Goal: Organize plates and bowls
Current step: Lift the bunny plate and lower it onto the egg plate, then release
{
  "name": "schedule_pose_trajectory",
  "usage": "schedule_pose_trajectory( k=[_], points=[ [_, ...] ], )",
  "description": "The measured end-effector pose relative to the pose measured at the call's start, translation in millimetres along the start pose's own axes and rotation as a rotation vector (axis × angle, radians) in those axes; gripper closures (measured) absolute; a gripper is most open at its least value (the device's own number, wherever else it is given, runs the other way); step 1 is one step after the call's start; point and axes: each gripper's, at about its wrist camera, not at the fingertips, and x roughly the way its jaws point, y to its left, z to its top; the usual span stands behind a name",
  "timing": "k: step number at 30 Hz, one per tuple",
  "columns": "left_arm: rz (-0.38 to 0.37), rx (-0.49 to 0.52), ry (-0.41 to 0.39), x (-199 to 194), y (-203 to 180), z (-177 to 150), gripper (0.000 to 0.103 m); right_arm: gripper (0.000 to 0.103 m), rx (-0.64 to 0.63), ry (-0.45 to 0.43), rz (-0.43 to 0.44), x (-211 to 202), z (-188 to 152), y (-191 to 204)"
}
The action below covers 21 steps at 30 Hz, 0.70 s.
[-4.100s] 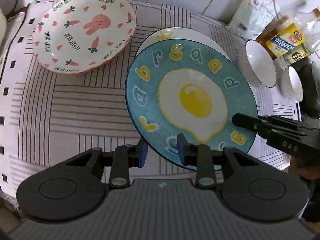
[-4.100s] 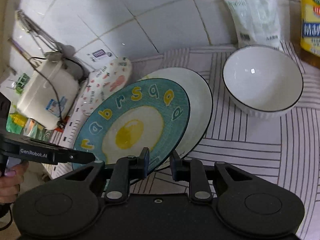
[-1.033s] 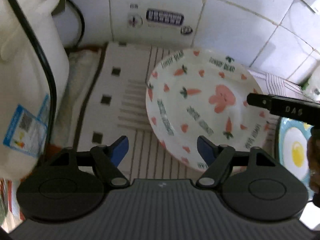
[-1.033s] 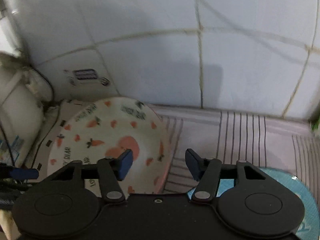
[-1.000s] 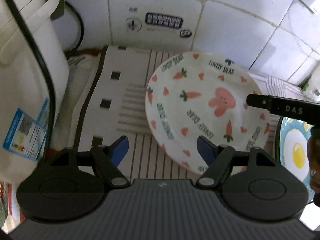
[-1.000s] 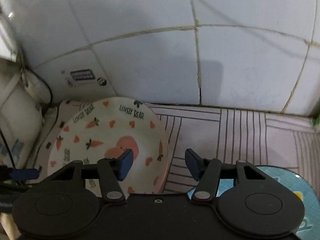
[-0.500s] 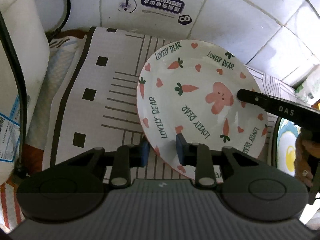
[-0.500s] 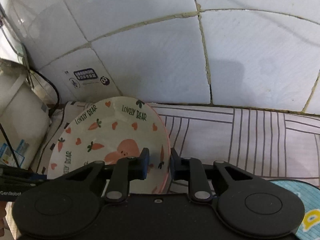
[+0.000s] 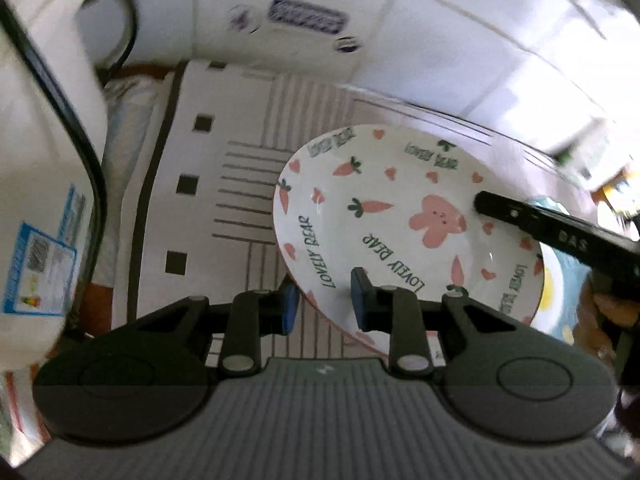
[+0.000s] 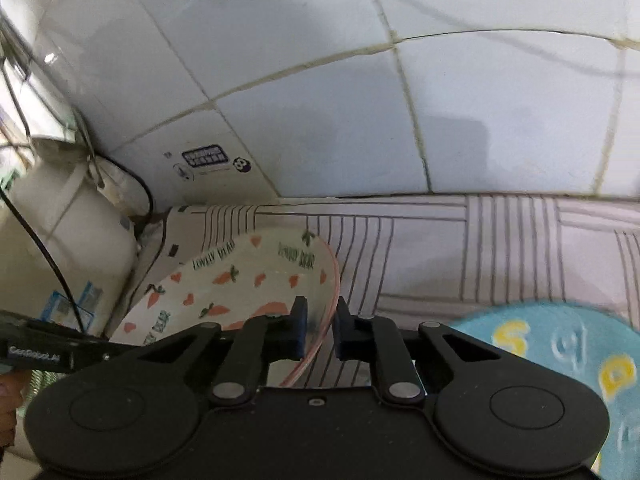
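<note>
A white plate with a pink rabbit, carrots and "LOVELY BEAR" lettering (image 9: 400,216) is held between both grippers, lifted and tilted above the striped cloth. My left gripper (image 9: 324,306) is shut on its near left rim. My right gripper (image 10: 320,330) is shut on its right rim; the plate also shows in the right wrist view (image 10: 248,280). A blue egg plate (image 10: 560,360) lies to the right on the cloth, with only its edge (image 9: 554,280) showing in the left wrist view.
A white appliance with a black cord (image 9: 36,152) stands close at the left. The tiled wall (image 10: 360,100) runs along the back. A striped cloth (image 10: 480,248) covers the counter.
Both grippers closed on the rabbit plate's rims, and the plate has risen off the cloth and shifted right toward the blue plate.
</note>
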Motion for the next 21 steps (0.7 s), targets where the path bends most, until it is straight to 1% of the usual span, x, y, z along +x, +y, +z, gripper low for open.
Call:
schedule_pose_trajectory(
  k=[2, 4, 8, 11, 14, 15, 17, 21],
  points=[
    [0.011, 0.053, -0.020, -11.5, -8.8, -2.1, 0.078, 0.086, 0.007, -0.026, 0.012, -13.2, -3.6, -0.7],
    [0.001, 0.076, -0.027, -22.4, -15.4, -2.0, 0.078, 0.086, 0.041, -0.049, 0.026, -28.1, -6.0, -3.3],
    [-0.019, 0.126, -0.034, -42.1, -34.3, -2.3, 0.078, 0.086, 0.018, -0.100, 0.015, -64.3, -13.4, -2.0],
    [-0.048, 0.155, -0.003, -48.8, -51.0, -2.2, 0.078, 0.086, 0.004, -0.118, -0.015, -92.4, -20.7, -5.0],
    [-0.067, 0.206, 0.016, -53.6, -75.6, -4.2, 0.077, 0.085, 0.012, -0.133, -0.044, -120.7, -31.0, -13.5],
    [-0.068, 0.225, 0.018, -55.5, -83.7, -7.1, 0.077, 0.085, 0.026, -0.132, -0.047, -128.3, -34.5, -18.0],
    [-0.073, 0.263, 0.026, -53.0, -99.1, -9.6, 0.077, 0.085, 0.095, -0.135, -0.044, -141.5, -42.6, -32.0],
    [-0.094, 0.316, 0.084, -40.3, -126.0, -11.4, 0.077, 0.085, 0.160, -0.146, -0.072, -159.0, -64.1, -54.1]
  ],
)
